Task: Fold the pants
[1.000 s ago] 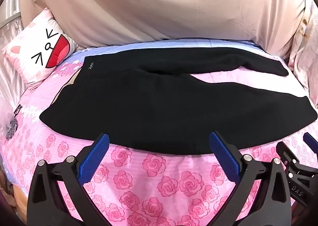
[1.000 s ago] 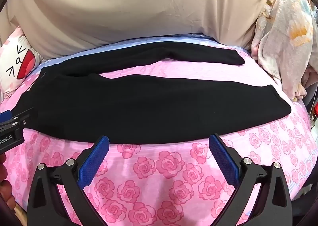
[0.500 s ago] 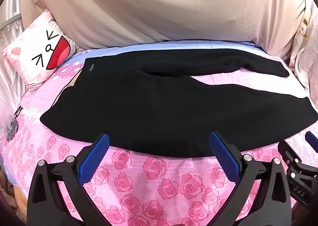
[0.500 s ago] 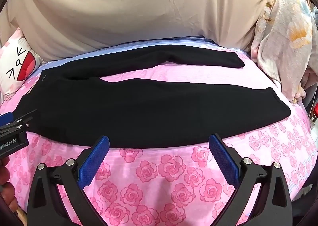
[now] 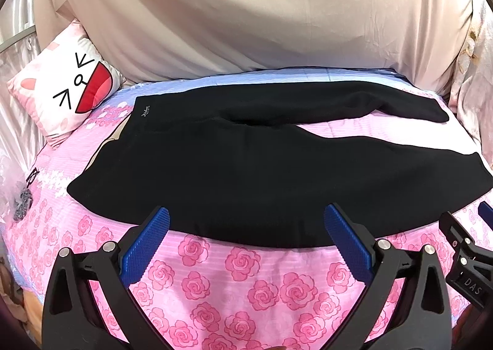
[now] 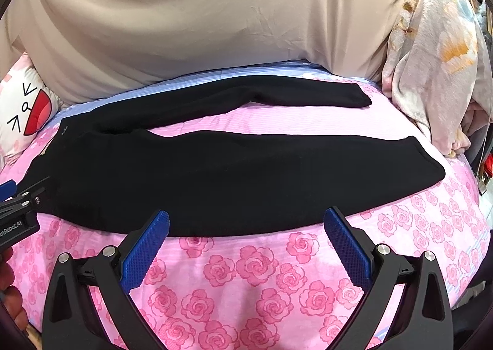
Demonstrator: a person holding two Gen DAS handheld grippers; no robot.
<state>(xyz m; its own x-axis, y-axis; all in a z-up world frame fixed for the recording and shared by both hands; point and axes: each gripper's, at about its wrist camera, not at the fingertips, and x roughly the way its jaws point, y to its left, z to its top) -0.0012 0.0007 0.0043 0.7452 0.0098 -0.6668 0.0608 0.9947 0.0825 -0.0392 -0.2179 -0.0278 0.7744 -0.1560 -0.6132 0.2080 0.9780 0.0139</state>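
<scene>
Black pants (image 5: 246, 165) lie flat across the pink rose-print bed (image 5: 240, 282), waistband to the left, both legs spread apart toward the right. In the right wrist view the same pants (image 6: 231, 174) show a far leg and a near leg with pink sheet between them. My left gripper (image 5: 246, 217) hovers open just short of the near edge of the pants, holding nothing. My right gripper (image 6: 246, 217) is likewise open and empty above the near leg's lower edge. Each gripper shows at the edge of the other's view.
A white cartoon-face pillow (image 5: 64, 94) leans at the left head of the bed. A beige sheet (image 5: 246, 11) covers the wall behind. A floral blanket (image 6: 431, 57) is heaped at the right. A dark small item (image 5: 23, 205) lies on the bed's left edge.
Both cameras have drifted slightly back and up, so the pants sit a little lower in view. The pants have not moved and both grippers stay open.
</scene>
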